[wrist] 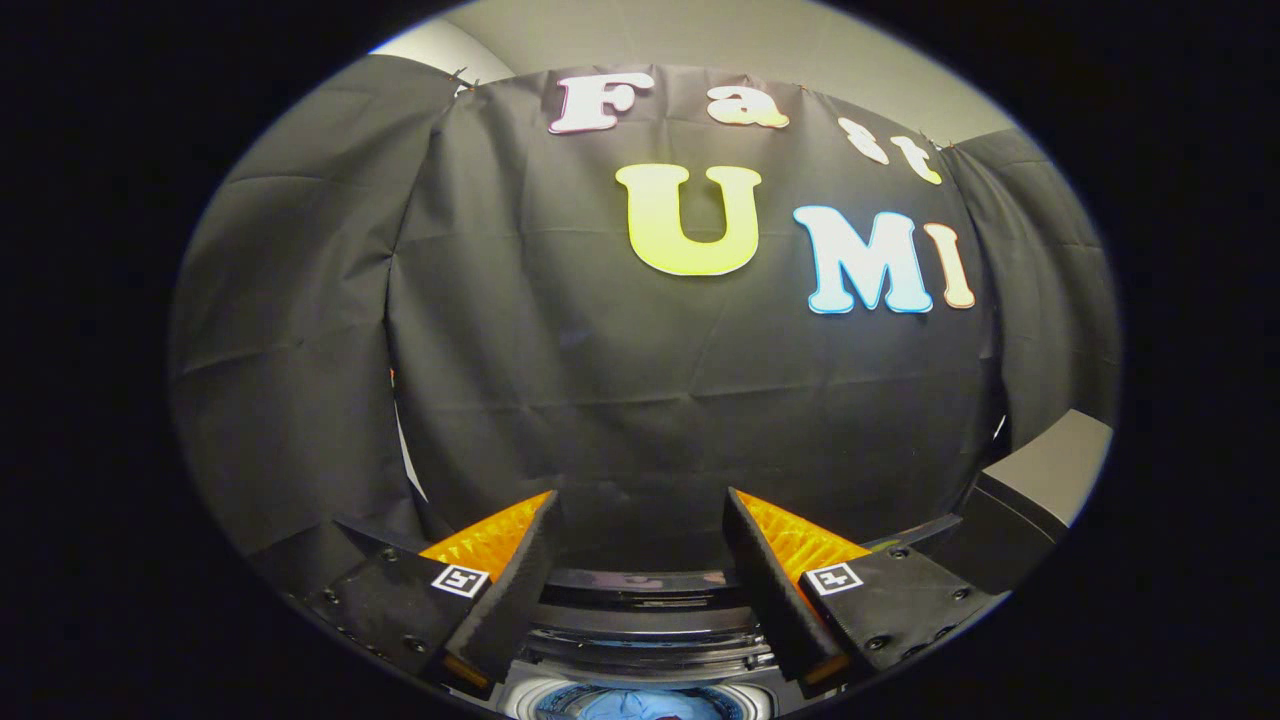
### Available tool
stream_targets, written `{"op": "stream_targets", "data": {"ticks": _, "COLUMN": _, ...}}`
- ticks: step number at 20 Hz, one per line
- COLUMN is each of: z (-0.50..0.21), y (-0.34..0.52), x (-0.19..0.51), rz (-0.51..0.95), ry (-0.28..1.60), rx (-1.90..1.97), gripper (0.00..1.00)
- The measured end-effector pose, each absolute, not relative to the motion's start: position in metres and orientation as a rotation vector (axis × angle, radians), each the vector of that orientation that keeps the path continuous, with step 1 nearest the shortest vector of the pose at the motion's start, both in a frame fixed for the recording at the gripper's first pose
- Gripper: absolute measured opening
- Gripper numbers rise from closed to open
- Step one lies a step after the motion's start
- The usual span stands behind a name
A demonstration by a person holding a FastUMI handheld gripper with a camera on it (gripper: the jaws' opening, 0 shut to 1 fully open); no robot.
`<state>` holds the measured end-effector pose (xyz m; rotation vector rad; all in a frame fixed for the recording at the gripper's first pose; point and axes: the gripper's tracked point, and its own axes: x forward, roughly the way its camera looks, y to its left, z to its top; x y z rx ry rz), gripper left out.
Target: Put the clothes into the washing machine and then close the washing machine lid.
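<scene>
My gripper (640, 520) is held open above the washing machine, with nothing between its fingers. Below and between the fingers lies the round drum opening of the washing machine (640, 640), its dark glossy rim just under the fingertips. Blue clothes (640, 705) lie inside the drum, close under the gripper. To the right, beyond the right finger, a dark panel with a grey face (1040, 480) rises up; it looks like the raised washing machine lid.
The booth's black cloth wall (650, 400) hangs straight ahead, close behind the machine. A pale wall (720, 40) shows above the cloth.
</scene>
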<state>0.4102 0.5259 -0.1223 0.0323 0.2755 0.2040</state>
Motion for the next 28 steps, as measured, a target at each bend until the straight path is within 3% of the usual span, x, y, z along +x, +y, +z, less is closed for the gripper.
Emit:
{"op": "stream_targets", "data": {"ticks": 20, "z": -0.143, "y": 0.510, "x": 0.298, "rz": 0.274, "ry": 0.294, "rx": 0.013, "gripper": 0.99}}
{"op": "stream_targets", "data": {"ticks": 28, "z": -0.193, "y": 0.507, "x": 0.263, "rz": 0.330, "ry": 0.438, "rx": -0.002, "gripper": 1.00}}
